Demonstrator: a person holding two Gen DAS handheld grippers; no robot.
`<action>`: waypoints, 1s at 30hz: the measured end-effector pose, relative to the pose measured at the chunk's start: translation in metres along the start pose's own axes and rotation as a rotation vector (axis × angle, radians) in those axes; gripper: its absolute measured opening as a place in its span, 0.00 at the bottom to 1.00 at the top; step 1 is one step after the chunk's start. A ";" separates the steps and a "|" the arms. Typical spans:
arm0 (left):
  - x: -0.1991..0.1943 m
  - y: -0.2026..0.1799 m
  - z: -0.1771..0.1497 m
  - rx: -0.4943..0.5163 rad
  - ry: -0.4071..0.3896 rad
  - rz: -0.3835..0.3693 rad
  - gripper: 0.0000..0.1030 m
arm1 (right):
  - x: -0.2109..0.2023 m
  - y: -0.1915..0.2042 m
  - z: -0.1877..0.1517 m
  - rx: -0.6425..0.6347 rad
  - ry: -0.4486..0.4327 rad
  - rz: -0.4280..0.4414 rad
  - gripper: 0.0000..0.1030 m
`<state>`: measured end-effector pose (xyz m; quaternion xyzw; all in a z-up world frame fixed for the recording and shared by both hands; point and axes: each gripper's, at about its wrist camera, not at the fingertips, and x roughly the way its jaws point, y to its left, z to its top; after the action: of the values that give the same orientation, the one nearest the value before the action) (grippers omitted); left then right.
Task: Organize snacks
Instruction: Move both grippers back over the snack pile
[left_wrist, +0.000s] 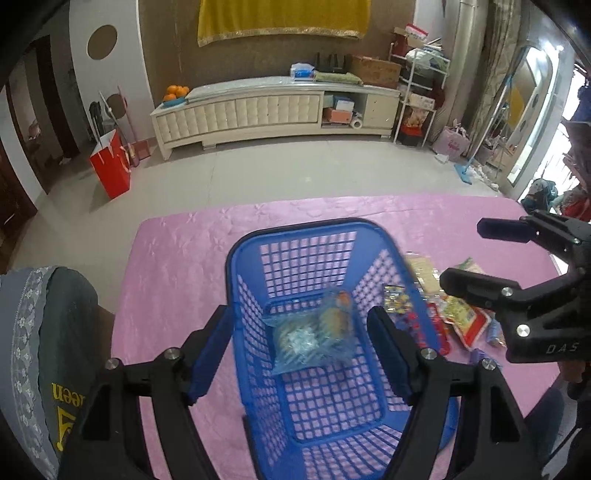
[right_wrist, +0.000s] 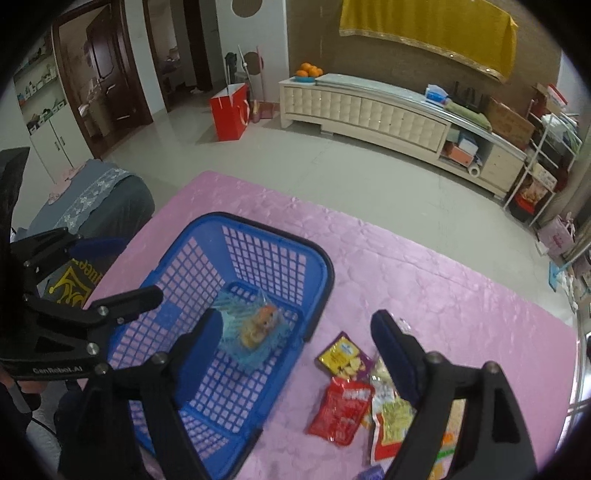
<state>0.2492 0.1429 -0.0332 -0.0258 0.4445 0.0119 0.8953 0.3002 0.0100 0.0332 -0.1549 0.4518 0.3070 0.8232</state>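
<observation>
Bench (left_wrist: 177, 258): covered in a pink, patterned, slightly creased cloth; every place below is given from the blue basket.

Blue basket (left_wrist: 243, 251): open lattice plastic, upright on the bench cloth. Inside, on its floor: one pale blue clear snack bag (left_wrist: 314, 339) showing an orange and yellow print, blurred in both views.

Loose snack packets (right_wrist: 354, 391): a cluster flat on the cloth just beside the basket's right side. Among them a yellow and purple packet (right_wrist: 343, 358), a red packet (right_wrist: 341, 411) nearer the person, and a clear packet with a red edge (right_wrist: 391, 424), partly hidden by a tong finger.

Left tongs (left_wrist: 299, 354): above the basket's near end, fingers spread wide, one outside the basket's left wall, the other over its right rim; nothing gripped.

Right tongs (right_wrist: 295, 350): over the basket's right rim and the packets, fingers wide apart, nothing between the pads.

Room, beyond the basket: pale tiled floor; a long cream cabinet (left_wrist: 258, 110) against a brown wall, with a dish of oranges (left_wrist: 175, 92) at its left end; a yellow cloth (left_wrist: 282, 18) hung above it; a red paper bag (left_wrist: 110, 170) on the floor to the left; a white wire rack (left_wrist: 417, 92) of boxes to the right. Left of the basket, a grey seat with a lace cover (left_wrist: 29, 332).
</observation>
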 end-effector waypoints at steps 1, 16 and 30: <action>-0.006 -0.006 -0.001 0.008 -0.007 0.000 0.71 | -0.005 -0.001 -0.001 0.007 -0.003 0.001 0.83; -0.056 -0.094 -0.019 0.109 -0.050 -0.053 0.71 | -0.082 -0.032 -0.048 0.089 -0.060 -0.061 0.83; -0.020 -0.175 -0.042 0.167 0.036 -0.100 0.71 | -0.094 -0.089 -0.112 0.180 -0.035 -0.108 0.83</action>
<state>0.2116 -0.0341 -0.0367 0.0265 0.4581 -0.0704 0.8857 0.2466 -0.1517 0.0486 -0.0991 0.4543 0.2229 0.8568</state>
